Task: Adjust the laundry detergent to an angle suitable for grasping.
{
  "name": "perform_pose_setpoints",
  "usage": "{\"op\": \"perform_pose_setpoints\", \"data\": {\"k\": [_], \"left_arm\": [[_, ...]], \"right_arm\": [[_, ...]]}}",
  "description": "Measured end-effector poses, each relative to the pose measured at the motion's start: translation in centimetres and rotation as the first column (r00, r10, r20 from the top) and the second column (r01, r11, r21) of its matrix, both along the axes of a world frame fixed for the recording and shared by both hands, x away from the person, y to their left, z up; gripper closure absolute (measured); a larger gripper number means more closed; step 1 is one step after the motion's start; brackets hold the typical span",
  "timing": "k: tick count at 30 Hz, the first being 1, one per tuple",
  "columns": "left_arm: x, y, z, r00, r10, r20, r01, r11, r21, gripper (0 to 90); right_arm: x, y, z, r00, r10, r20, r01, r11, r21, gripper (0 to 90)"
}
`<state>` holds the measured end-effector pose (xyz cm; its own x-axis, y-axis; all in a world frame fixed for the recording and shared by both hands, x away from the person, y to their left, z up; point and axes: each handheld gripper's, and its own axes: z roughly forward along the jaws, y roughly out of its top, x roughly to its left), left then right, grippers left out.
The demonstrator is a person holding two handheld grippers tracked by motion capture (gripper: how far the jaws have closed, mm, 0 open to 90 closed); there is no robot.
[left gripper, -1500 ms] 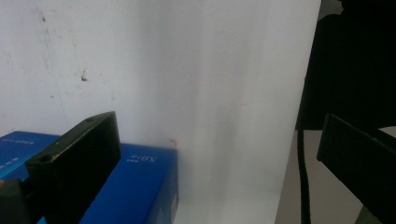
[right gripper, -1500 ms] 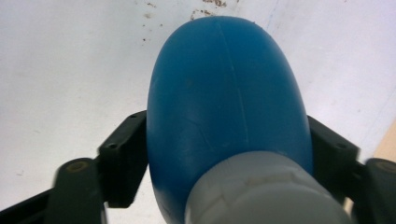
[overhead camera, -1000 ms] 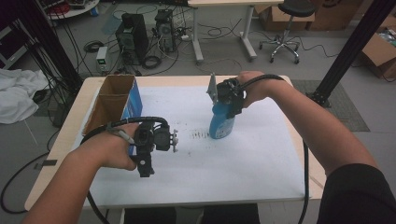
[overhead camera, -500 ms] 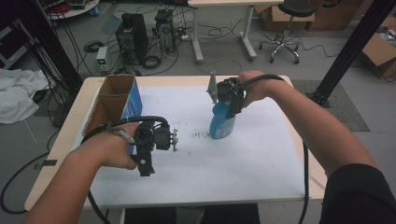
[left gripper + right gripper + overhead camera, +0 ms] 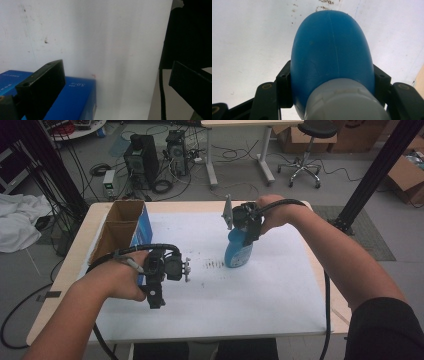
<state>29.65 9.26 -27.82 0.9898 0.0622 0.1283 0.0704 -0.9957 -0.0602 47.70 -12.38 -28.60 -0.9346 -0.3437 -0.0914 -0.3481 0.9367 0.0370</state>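
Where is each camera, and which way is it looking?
High view: above the table, looking forward and down; both forearms, left claw, right claw.
Left gripper view: on the left claw, facing the blue box; its two black jaws stand apart.
Right gripper view: on the right claw, looking down the blue bottle.
Shared: the bottle and box.

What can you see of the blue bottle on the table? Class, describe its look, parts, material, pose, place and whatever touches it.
The blue bottle looks like smooth, glossy plastic, with a rounded body, a moulded seam down its side and a pale grey cap at the neck. It stands upright on the white table surface, right of centre, beside some dark specks. The right gripper comes down from above, and its black jaws press the bottle's shoulders on both sides just below the cap. A pale label shows low on its front; its print is unreadable.
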Motion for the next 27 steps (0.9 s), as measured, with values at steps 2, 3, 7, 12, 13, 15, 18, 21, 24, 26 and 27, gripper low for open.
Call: {"op": "perform_pose_setpoints", "data": {"k": [2, 3, 7, 12, 13, 15, 18, 21, 24, 26, 27], "left_arm": [[0.0, 0.0, 0.0, 1.0000, -0.005, 0.000, 0.005, 1.0000, 0.001, 0.7], [0.0, 0.0, 0.0, 1.0000, -0.006, 0.002, 0.006, 1.0000, 0.000, 0.5], [0.0, -0.1, 0.2, 0.9999, -0.011, 0.005, 0.011, 0.9999, 0.005, 0.1], [-0.1, -0.3, 0.4, 0.9997, -0.023, 0.007, 0.023, 0.9997, 0.005, 0.1], [-0.1, -0.3, 0.4, 0.9996, -0.028, 0.008, 0.028, 0.9996, 0.007, 0.1], [0.0, -0.4, 0.5, 0.9995, -0.030, 0.003, 0.030, 0.9995, 0.011, 0.1], [0.2, -0.5, 0.5, 0.9992, -0.041, 0.003, 0.041, 0.9990, 0.019, 0.1], [0.4, -0.6, 0.5, 0.9988, -0.050, 0.005, 0.050, 0.9986, 0.021, 0.1], [0.5, -0.8, 0.5, 0.9980, -0.063, 0.007, 0.063, 0.9978, 0.017, 0.1], [0.6, -0.9, 0.6, 0.9975, -0.070, 0.007, 0.070, 0.9973, 0.022, 0.1], [0.6, -0.9, 0.6, 0.9973, -0.072, 0.008, 0.072, 0.9972, 0.021, 0.1]], "right_arm": [[-0.1, 0.0, 0.3, 0.9999, -0.011, -0.005, 0.011, 0.9999, 0.002, 38.5], [-0.2, 0.0, 0.5, 0.9998, -0.017, -0.006, 0.017, 0.9998, 0.004, 38.4], [-0.4, -0.2, 1.1, 0.9987, -0.050, 0.000, 0.050, 0.9987, -0.001, 38.4], [-0.6, -0.6, 1.9, 0.9952, -0.098, 0.009, 0.098, 0.9952, -0.008, 38.4], [-0.7, -0.7, 2.1, 0.9941, -0.108, 0.009, 0.109, 0.9941, -0.008, 38.4], [-0.8, -0.9, 2.4, 0.9916, -0.129, 0.010, 0.129, 0.9916, -0.007, 38.4], [-0.9, -1.2, 2.9, 0.9868, -0.162, 0.008, 0.162, 0.9868, -0.006, 38.4], [-1.1, -1.4, 3.3, 0.9812, -0.192, 0.014, 0.193, 0.9813, -0.006, 38.4], [-1.3, -1.4, 3.6, 0.9751, -0.221, 0.019, 0.221, 0.9752, -0.010, 38.3], [-1.5, -1.4, 3.8, 0.9696, -0.244, 0.024, 0.244, 0.9696, -0.018, 38.4], [-1.6, -1.4, 3.9, 0.9658, -0.258, 0.024, 0.259, 0.9658, -0.021, 38.3]]}}
